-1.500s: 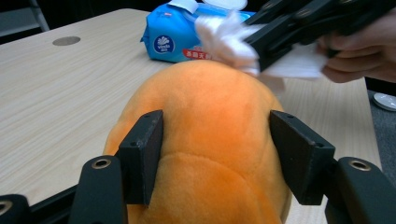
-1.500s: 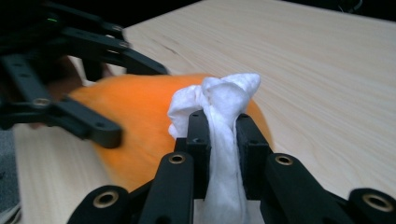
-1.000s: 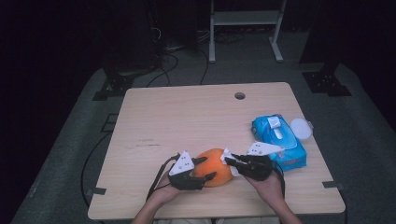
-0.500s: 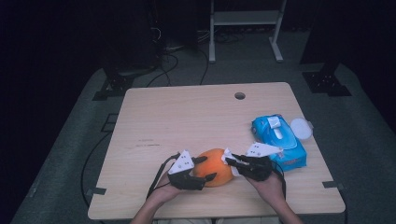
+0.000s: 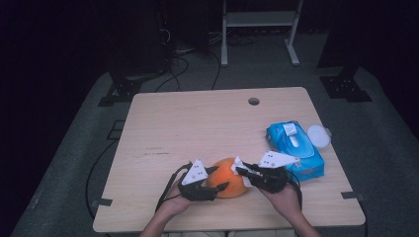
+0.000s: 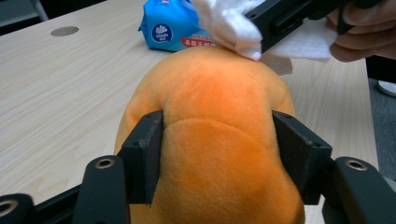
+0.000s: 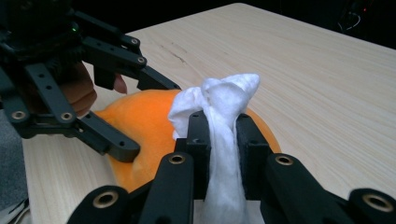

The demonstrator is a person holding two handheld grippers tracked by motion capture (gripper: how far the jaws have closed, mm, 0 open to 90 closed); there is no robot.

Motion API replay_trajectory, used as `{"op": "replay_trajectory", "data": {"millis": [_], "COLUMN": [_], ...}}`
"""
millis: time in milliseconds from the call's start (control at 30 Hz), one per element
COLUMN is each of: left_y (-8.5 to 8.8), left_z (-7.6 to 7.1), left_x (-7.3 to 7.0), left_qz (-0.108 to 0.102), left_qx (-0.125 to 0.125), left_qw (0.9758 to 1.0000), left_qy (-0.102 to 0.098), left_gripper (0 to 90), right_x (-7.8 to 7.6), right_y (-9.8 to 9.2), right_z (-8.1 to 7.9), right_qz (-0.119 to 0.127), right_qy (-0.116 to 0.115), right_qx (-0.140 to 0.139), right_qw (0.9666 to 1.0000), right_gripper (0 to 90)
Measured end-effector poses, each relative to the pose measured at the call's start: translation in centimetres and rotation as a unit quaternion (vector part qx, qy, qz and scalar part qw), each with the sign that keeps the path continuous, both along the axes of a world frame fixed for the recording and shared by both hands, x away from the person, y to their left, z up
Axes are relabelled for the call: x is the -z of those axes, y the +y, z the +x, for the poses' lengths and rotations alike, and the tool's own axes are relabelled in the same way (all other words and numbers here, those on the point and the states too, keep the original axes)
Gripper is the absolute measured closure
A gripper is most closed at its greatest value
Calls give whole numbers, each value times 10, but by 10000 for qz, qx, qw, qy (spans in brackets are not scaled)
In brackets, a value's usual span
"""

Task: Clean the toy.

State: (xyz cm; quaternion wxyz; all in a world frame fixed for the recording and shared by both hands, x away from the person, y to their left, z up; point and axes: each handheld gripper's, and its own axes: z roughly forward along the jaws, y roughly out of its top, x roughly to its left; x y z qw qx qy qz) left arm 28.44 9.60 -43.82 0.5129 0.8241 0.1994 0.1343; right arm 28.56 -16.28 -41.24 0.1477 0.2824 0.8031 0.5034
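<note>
Little is shifting since the earlier frames: both hands are staying at the near edge of the pale wooden table (image 5: 197, 123), while the left gripper (image 5: 216, 186) has just been closing its jaws again around the round orange plush ball (image 5: 228, 177), now squeezing its sides. Up close, the right gripper (image 7: 219, 135) is pinching a crumpled white tissue (image 7: 219, 100) tight, pressing it onto the ball's top. From overhead, a blue wet-wipe pack (image 5: 295, 148) is lying just beside the right hand (image 5: 284, 197).

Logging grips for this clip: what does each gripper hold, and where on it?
The left gripper clamps the orange plush toy across its sides. The right gripper pinches a bunched white tissue near its middle, touching the toy's top.
</note>
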Motion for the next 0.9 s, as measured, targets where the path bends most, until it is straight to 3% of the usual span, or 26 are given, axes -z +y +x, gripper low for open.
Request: {"op": "replay_trajectory", "data": {"millis": [100,133,167,200,233,267,300,333,367,433,500,567,600,633,667,700,733,767,800,867,900], "left_y": [3,5,5,6,6,6,6,7,7,8,8,7,7,8,8,9,11,11,10,9,8], "left_z": [3,6,6,9,10,10,9,9,9,10,13,14,14,16,16,17,18,16,14,12,11], "left_x": [-3,-3,-3,2,5,5,7,7,7,1,-6,-6,-5,-2,-2,1,3,5,5,4,3], "left_qz": [-156,-194,-194,-192,-234,-234,-259,-182,-182,-122,-20,-56,-164,-357,-357,-435,-503,-531,-319,-257,-201], "left_qx": [-176,-408,-408,-406,-394,-394,-362,-356,-356,-400,-372,-380,-386,-455,-455,-511,-540,-535,-504,-462,-401], "left_qw": [9996,9981,9981,9963,9954,9954,9957,9975,9975,9990,9991,9991,9991,9976,9976,9962,9954,9958,9978,9984,9989], "left_qy": [128,409,409,729,840,840,818,590,590,148,-205,-150,9,386,386,548,608,526,290,192,121], "left_gripper": [257,150,134,134,147,203,203,293,337,380,398,372,251,197,189,189,254,254,326,347,361], "right_x": [7,12,13,14,14,14,14,13,13,9,6,8,11,12,12,13,13,13,8,5,0], "right_y": [-1,-5,-7,-9,-10,-10,-9,-6,-6,-4,-4,-5,-7,-8,-8,-9,-10,-10,-3,1,6], "right_z": [2,5,7,7,8,8,7,5,5,3,1,2,4,5,5,6,6,6,2,-1,-4], "right_qz": [-138,-106,-48,-21,4,4,45,14,14,84,121,109,93,85,85,82,133,133,40,-3,29], "right_qy": [-7,73,125,171,190,190,236,204,204,195,139,144,196,222,222,239,293,293,146,56,-57], "right_qx": [60,159,180,200,203,203,190,197,197,207,217,221,246,261,261,284,304,304,281,231,53], "right_qw": [9999,9998,9997,9997,9996,9996,9995,9996,9996,9996,9996,9996,9995,9994,9994,9993,9990,9990,9995,9997,10000], "right_gripper": [777,777,778,778,778,778,778,779,779,779,779,779,780,780,780,780,780,780,779,779,778]}}
